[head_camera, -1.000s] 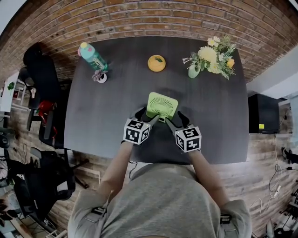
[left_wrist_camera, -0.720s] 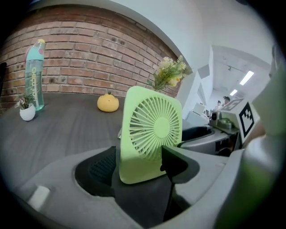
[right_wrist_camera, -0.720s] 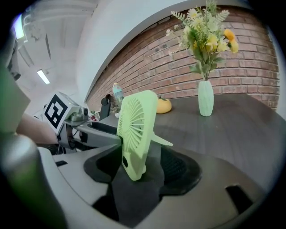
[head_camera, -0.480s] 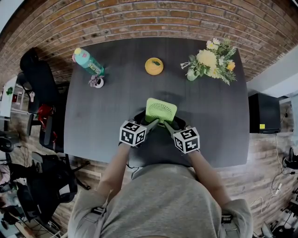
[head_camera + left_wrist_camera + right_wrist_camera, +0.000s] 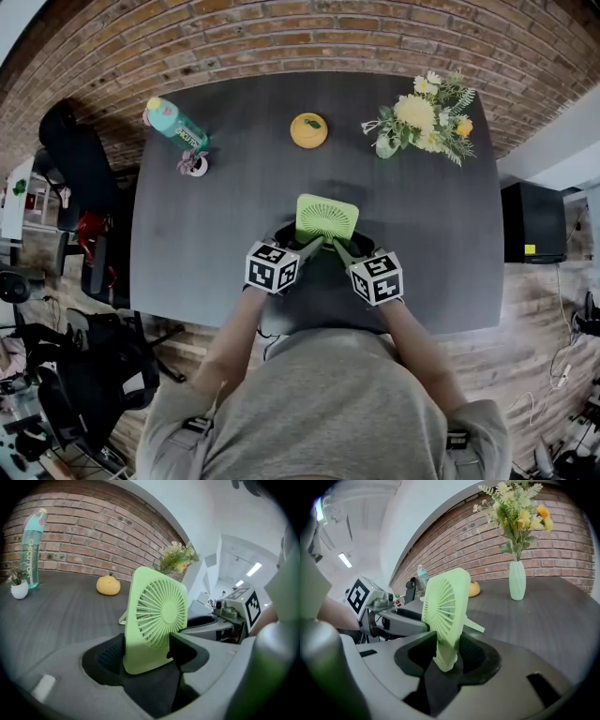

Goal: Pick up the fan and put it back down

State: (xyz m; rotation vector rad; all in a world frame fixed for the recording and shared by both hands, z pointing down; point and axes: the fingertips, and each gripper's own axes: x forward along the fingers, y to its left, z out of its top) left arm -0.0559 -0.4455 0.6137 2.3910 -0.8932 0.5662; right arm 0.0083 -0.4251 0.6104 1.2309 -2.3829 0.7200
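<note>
The light green square fan (image 5: 326, 217) stands tilted back on its prop, on the dark table (image 5: 206, 244) just in front of me. My left gripper (image 5: 305, 246) has the fan's lower left corner (image 5: 157, 616) between its pads and is shut on it. My right gripper (image 5: 345, 247) grips the lower right edge of the fan (image 5: 445, 611); its jaws have just been closing with the fan between them, and the pads now rest against both faces. I cannot tell whether the fan's foot still touches the table.
At the back of the table stand a teal bottle (image 5: 175, 124), a small white pot (image 5: 194, 164), an orange fruit-shaped object (image 5: 309, 130) and a vase of flowers (image 5: 417, 117). Office chairs (image 5: 84, 159) are to the left, a black box (image 5: 530, 234) to the right.
Both grippers have drawn in a little closer around the fan's near edge. The fan keeps its place on the table.
</note>
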